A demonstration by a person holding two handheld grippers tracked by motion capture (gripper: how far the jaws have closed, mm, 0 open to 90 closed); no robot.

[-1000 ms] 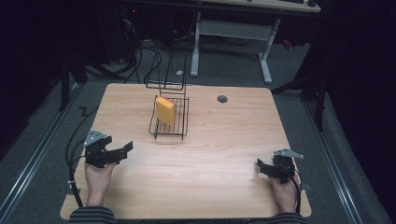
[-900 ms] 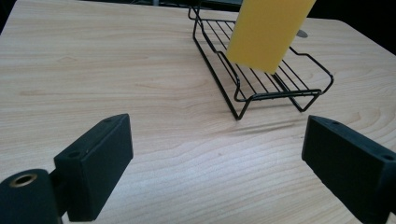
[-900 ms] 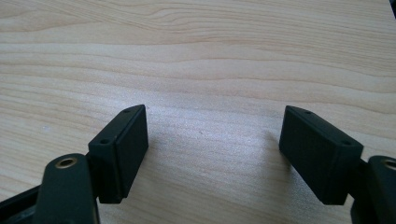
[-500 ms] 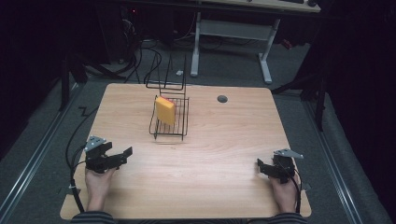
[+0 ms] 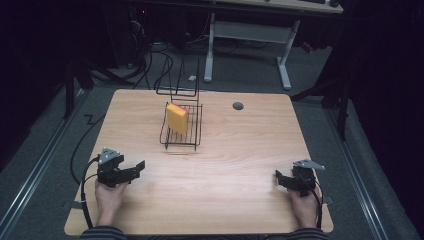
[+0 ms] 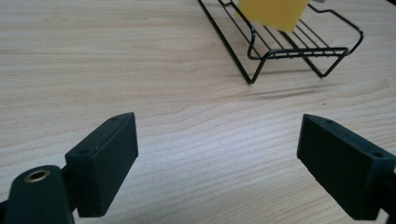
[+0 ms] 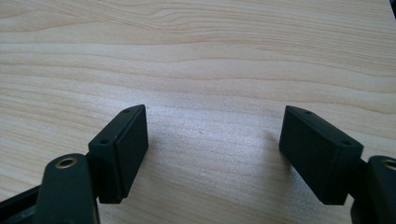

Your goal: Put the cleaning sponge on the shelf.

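Grippers sit low at the near corners of the light wooden table (image 5: 225, 165). The left gripper (image 5: 136, 167) has its jaws wide apart over bare wood, as does the right gripper (image 5: 280, 178). A yellow rectangular sponge (image 5: 177, 118) stands tilted in the black wire rack (image 5: 192, 140), toward the table's far side.

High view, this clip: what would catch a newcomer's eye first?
The yellow block standing on edge in the black wire rack at the table's far middle draws the eye first, bright against the dark room. Next come the two tongs at the near edge of the wooden table: the left tongs and right tongs, each in a hand, both open and empty.
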